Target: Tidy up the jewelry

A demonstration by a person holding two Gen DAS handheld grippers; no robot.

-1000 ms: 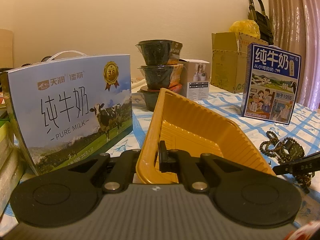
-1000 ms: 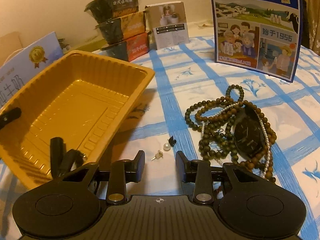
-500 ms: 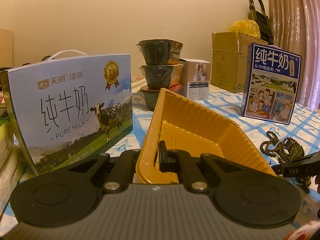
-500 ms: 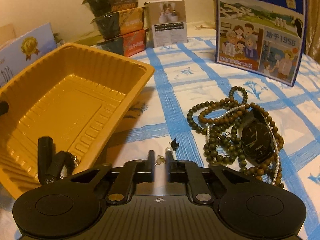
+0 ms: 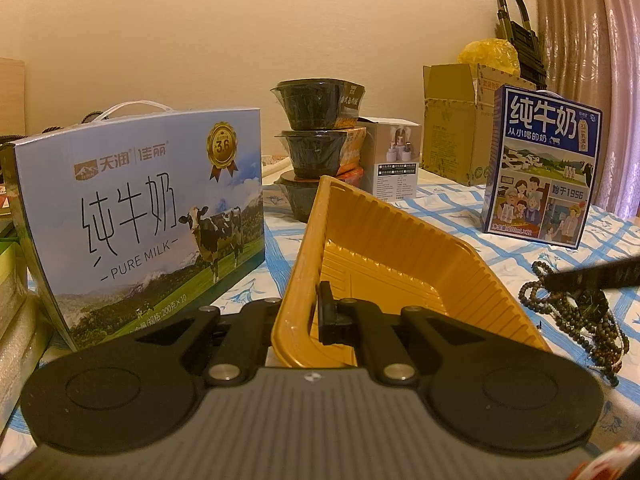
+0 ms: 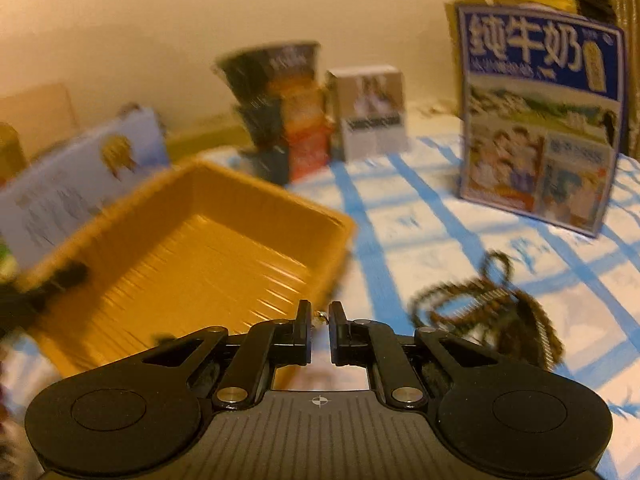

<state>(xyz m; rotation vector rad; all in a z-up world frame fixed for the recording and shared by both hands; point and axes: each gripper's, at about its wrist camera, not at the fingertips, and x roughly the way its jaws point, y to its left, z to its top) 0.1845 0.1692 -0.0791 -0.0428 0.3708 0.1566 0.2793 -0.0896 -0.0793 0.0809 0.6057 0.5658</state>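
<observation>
Left gripper: I have it clamped on the near wall of the yellow tray, one finger inside the rim and one outside, tipping the tray's far end up.
Right gripper: its jaws have just been closing and now stand nearly together, pinching a small earring between the tips; I can see only a gold glint there, the view being blurred.
Yellow tray: it sits toward the near left part of the tablecloth, its right rim just beside my right gripper's tips.
Bead necklaces: a tangled heap of dark beads on the cloth, to the right of the tray and apart from it; in the left view the same heap lies at the cloth's right edge.
Watch: I cannot pick it out in the blur.
Pale milk carton: upright at the left edge, beside the tray.
Blue milk carton: upright toward the far right.
Stacked bowls: at the far edge, behind the tray.
</observation>
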